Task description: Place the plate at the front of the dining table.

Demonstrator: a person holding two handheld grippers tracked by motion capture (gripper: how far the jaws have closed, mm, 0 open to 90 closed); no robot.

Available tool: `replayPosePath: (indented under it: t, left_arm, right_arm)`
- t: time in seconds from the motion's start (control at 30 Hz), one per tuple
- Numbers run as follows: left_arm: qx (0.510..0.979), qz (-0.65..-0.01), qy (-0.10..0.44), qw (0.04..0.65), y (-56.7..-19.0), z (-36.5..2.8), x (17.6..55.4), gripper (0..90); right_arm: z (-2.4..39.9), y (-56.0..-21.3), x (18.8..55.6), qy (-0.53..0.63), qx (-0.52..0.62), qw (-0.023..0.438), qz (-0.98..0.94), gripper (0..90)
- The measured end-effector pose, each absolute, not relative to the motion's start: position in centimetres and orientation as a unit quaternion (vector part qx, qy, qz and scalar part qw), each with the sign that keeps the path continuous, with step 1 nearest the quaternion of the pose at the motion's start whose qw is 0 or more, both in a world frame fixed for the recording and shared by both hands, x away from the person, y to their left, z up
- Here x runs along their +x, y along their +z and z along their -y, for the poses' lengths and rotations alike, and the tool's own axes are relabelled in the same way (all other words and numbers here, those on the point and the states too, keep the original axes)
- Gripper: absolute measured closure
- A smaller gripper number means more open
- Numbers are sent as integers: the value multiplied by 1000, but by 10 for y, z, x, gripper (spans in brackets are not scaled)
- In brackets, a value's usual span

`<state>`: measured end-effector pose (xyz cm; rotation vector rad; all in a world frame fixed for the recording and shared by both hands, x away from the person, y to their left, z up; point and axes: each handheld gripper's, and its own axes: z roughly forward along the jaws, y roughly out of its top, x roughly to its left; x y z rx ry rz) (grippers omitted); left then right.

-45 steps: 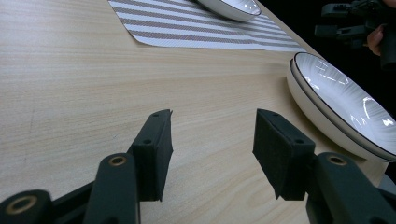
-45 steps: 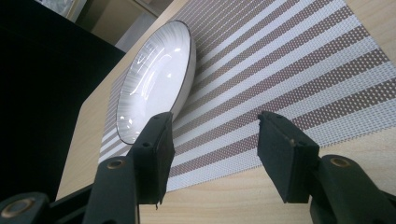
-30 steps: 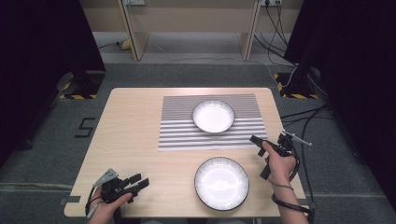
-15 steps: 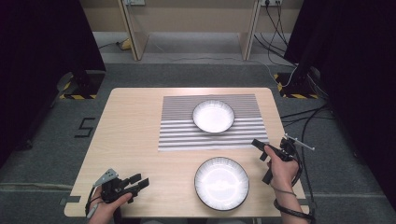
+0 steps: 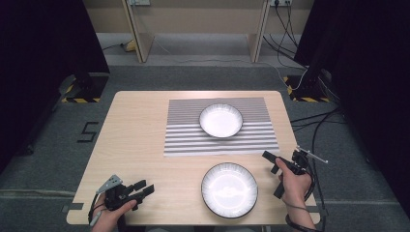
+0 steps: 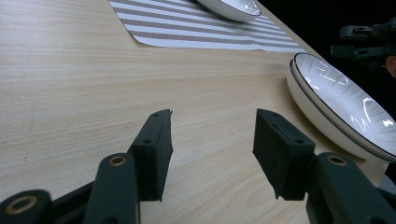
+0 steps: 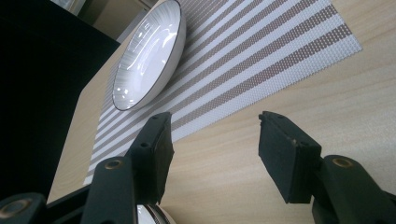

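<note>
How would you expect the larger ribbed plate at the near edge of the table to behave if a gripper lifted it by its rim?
The ribbed plate looks glazed, so probably stiff, slippery and breakable. Its shallow, wide shape suggests it may tilt when held at one edge. It lies on bare table, so it might slide if nudged.

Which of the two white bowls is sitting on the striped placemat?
The far bowl, at the table's back, rests on the striped placemat. The near bowl sits on bare wood.

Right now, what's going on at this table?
A person holds tongs in each hand at a light wooden table. Both stand open and empty. The right tongs hover beside the near white ribbed plate, not touching it. The left tongs rest low at the near left corner. A smaller white plate sits on the grey striped placemat.
</note>
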<state>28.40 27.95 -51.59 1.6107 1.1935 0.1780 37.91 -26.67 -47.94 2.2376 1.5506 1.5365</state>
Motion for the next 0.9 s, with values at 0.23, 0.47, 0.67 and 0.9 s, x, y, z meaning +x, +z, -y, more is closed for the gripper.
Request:
replayPosePath:
  t: [0.23, 0.47, 0.67, 0.9]
  left_arm:
    - [676, -501, 74, 535, -516, -279, 284, 466]
    - [676, -501, 74, 535, -516, -279, 284, 467]
    - [676, -501, 74, 535, -516, -279, 284, 467]
    - [676, -501, 75, 535, -516, -280, 284, 466]
  right_arm:
    - [269, -482, 373, 492, 716, 7, -495, 445]
    - [271, -481, 367, 494, 715, 11, -496, 442]
    - [272, -481, 363, 495, 713, 11, -496, 440]
    - [272, -483, 357, 497, 712, 16, -495, 437]
